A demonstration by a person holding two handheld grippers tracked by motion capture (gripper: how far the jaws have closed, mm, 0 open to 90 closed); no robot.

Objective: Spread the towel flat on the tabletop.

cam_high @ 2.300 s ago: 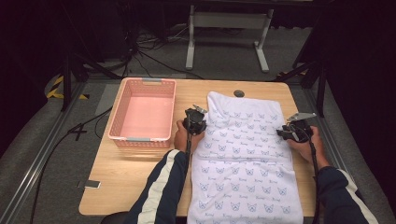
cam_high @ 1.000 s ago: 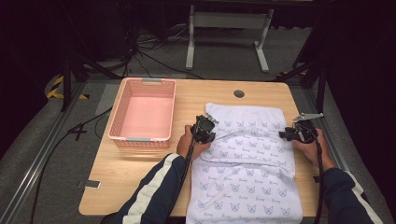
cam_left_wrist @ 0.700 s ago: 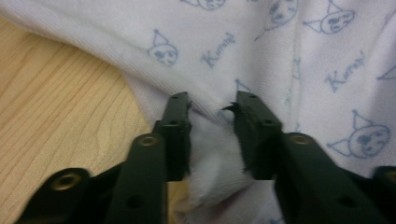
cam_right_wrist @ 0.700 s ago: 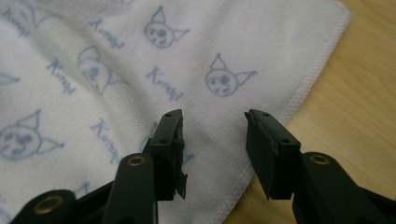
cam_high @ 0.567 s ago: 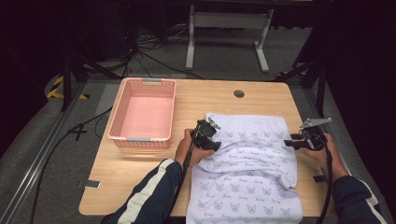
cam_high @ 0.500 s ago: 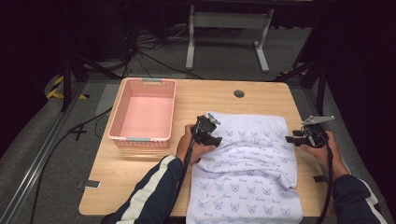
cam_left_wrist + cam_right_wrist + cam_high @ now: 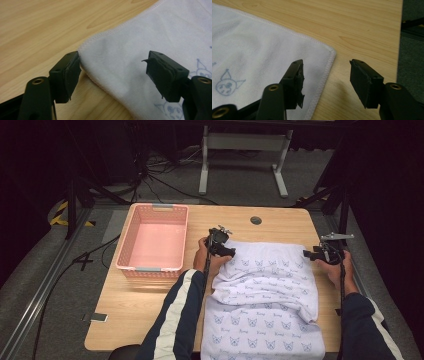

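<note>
A white towel (image 7: 270,280) with small blue prints lies on the wooden table (image 7: 280,222), its far part doubled over and its near end hanging off the front edge. My left gripper (image 7: 220,246) sits at the towel's far left corner. Its jaws have just been opening; in the left gripper view the gripper (image 7: 113,60) stands open with that corner (image 7: 100,50) lying loose between the pads. My right gripper (image 7: 320,254) is at the far right corner. It has just been opening too, and it (image 7: 326,63) is open over the corner's hem (image 7: 329,53), not pressing it.
A pink plastic basket (image 7: 150,269) stands on the table's left half, close to my left hand. A round cable hole (image 7: 256,220) sits near the far edge. A small silver object (image 7: 98,317) lies at the front left. The table's right edge (image 7: 398,50) is close to my right gripper.
The towel's far edge has come toward the person and the far part now lies doubled. Both grippers have opened and let the corners go, then shifted slightly away from the person.
</note>
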